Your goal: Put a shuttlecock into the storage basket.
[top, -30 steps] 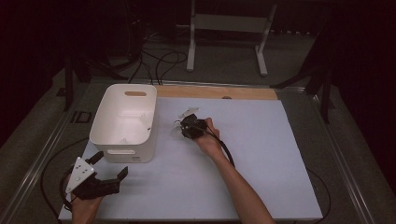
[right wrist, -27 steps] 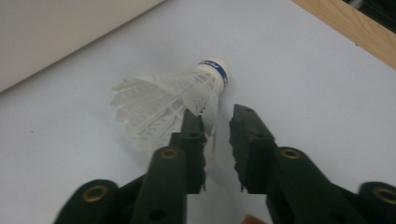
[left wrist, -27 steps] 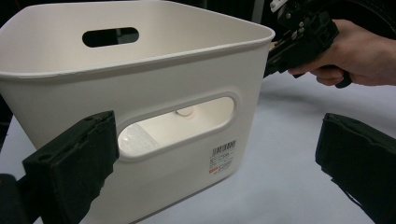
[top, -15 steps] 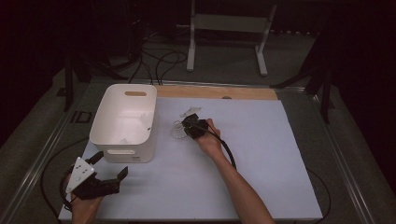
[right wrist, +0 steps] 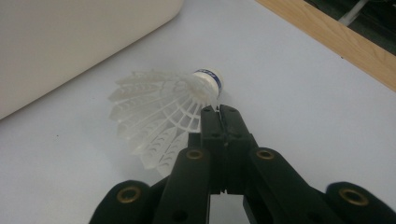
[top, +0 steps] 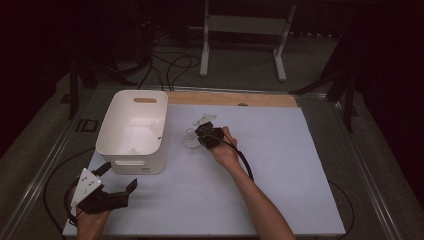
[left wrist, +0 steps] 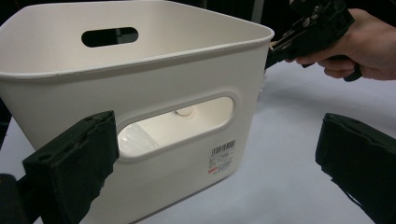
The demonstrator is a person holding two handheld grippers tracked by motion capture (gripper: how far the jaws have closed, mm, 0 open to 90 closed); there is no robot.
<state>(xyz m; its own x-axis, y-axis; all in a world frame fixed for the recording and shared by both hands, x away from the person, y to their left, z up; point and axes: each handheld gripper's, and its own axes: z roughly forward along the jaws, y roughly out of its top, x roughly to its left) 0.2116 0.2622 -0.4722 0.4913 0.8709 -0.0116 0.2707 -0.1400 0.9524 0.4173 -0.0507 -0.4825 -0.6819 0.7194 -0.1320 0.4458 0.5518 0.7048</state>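
Note:
A white plastic shuttlecock (right wrist: pixel 161 116) with a blue-banded cork lies on the pale mat (top: pixel 280 165), just right of a white basket (top: pixel 102 135). My right gripper (right wrist: pixel 217 112) is shut, its tips pinching the skirt right beside the cork. From above, the right gripper (top: pixel 199 139) points left toward the shuttlecock (top: pixel 190 140). My left gripper (top: pixel 119 176) stands open at the mat's near left corner, nothing between its jaws. In the left gripper view it (left wrist: pixel 215 163) faces the basket's handle wall (left wrist: pixel 187 70) from close by, and the right gripper (left wrist: pixel 275 49) shows past the basket's corner.
Through the basket's handle slot (left wrist: pixel 177 123) something white lies on its floor. A wooden strip (top: pixel 230 98) borders the mat at the back. A black cable (top: pixel 245 162) trails along the right forearm. A white stand (top: pixel 245 30) is on the floor beyond the table.
The right hand has shifted slightly toward the near side, and the shuttlecock has come into sight at the left of its tips. The left gripper has stayed put.

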